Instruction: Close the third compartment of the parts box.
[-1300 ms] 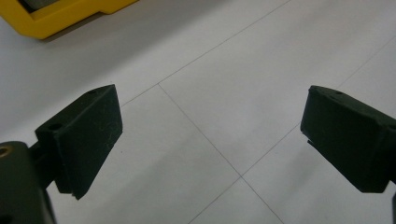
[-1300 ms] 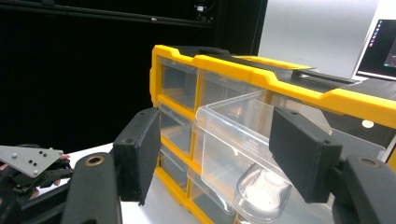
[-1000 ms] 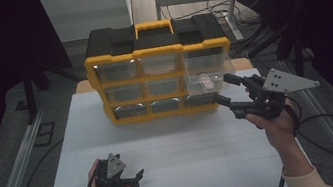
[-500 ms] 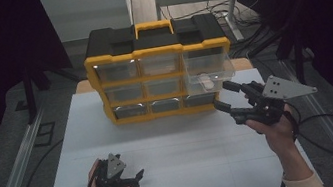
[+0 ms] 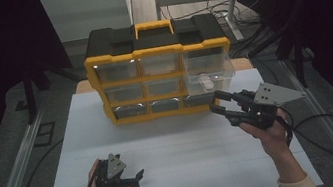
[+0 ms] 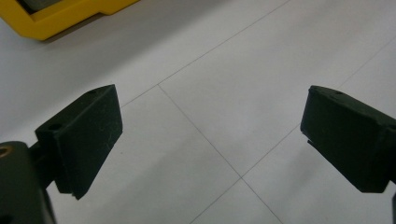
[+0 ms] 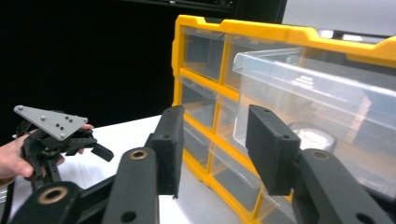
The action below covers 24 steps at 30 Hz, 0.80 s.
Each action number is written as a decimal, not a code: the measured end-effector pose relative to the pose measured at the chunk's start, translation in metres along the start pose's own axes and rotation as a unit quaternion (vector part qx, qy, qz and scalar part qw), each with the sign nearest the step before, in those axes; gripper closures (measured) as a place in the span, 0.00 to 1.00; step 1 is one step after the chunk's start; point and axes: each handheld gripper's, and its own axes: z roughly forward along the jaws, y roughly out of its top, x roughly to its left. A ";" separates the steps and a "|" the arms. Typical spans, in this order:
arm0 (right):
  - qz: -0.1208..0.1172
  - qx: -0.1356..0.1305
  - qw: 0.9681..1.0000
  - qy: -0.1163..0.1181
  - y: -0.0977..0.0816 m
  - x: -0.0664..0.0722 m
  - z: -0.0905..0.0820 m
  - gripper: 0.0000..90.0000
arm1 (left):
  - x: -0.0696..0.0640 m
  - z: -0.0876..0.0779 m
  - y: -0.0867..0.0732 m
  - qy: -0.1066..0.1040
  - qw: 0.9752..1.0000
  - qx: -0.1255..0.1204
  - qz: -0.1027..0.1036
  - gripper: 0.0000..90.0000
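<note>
The drawer (image 5: 206, 71) is the clear plastic one at the 3 o'clock end of the yellow cabinet (image 5: 157, 52), pulled partly out. A small round white item (image 7: 312, 135) lies inside it.

The right hand-held gripper (image 5: 221, 103) hangs just at 6 o'clock of the drawer's front, apart from it. Its jaws have just been closing and now stand about half apart with nothing between them. In the right gripper view the drawer sits beyond the pads (image 7: 271, 147), untouched.

The left hand-held gripper (image 5: 135, 178) rests low over the table (image 5: 188, 145) at 7 o'clock, well apart from the cabinet, jaws wide and empty.

The drawer is likely light, stiff and thin-walled, and its smooth plastic is slippery, so a pinch on a flat face could slide. Its front lip looks the best hold, or a flat push on the front. Squeezing hard could flex or crack the wall.
</note>
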 end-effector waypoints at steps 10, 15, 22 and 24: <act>0.026 0.008 1.000 -0.004 -0.011 -0.007 0.004 0.97 | -0.001 -0.001 0.000 0.001 1.000 -0.001 0.003 0.07; 0.028 0.016 0.999 -0.011 -0.013 -0.009 0.006 1.00 | -0.001 -0.002 0.000 0.001 1.000 -0.003 0.004 0.07; 0.026 0.024 0.999 -0.021 -0.020 -0.011 0.014 1.00 | -0.002 -0.002 0.001 0.000 1.000 -0.004 0.005 0.07; 0.026 0.025 0.999 -0.021 -0.020 -0.011 0.015 1.00 | -0.002 -0.002 0.001 0.000 1.000 -0.004 0.006 0.07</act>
